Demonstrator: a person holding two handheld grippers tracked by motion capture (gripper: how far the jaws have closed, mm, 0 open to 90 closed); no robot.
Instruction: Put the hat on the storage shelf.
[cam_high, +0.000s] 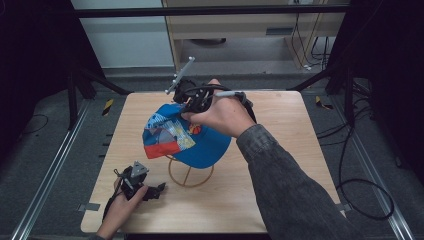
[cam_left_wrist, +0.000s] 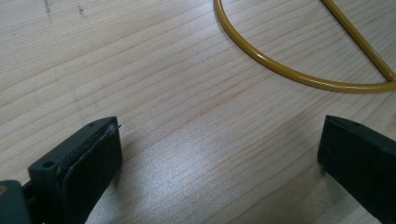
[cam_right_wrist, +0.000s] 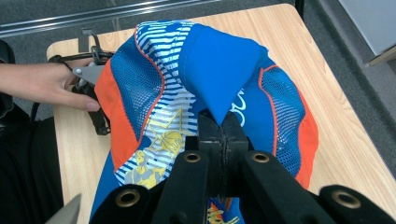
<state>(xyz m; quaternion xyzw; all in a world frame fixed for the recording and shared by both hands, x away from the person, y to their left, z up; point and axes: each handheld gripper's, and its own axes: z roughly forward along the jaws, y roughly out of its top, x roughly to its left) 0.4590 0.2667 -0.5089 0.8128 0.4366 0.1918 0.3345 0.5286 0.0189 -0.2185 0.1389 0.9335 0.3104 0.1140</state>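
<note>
At the middle of the high view, my right gripper (cam_high: 189, 106) has its fingers (cam_right_wrist: 211, 135) pinching a fold of the blue cap (cam_high: 200, 145), which sits on a yellow wire stand (cam_high: 190, 176) at the table's (cam_high: 280, 165) center. At lower left, my left gripper (cam_high: 155, 190) rests low by the stand's ring, fingers (cam_left_wrist: 88, 158) spread wide over bare wood.

A light wooden table (cam_high: 280, 165) stands on grey carpeted floor (cam_high: 45, 150). Metal rails (cam_high: 47, 177) run along both sides. Beyond it, a pale wooden cabinet (cam_high: 240, 30) meets a white wall (cam_high: 125, 35). Black cables (cam_high: 360, 185) trail at right. Dim surroundings.
</note>
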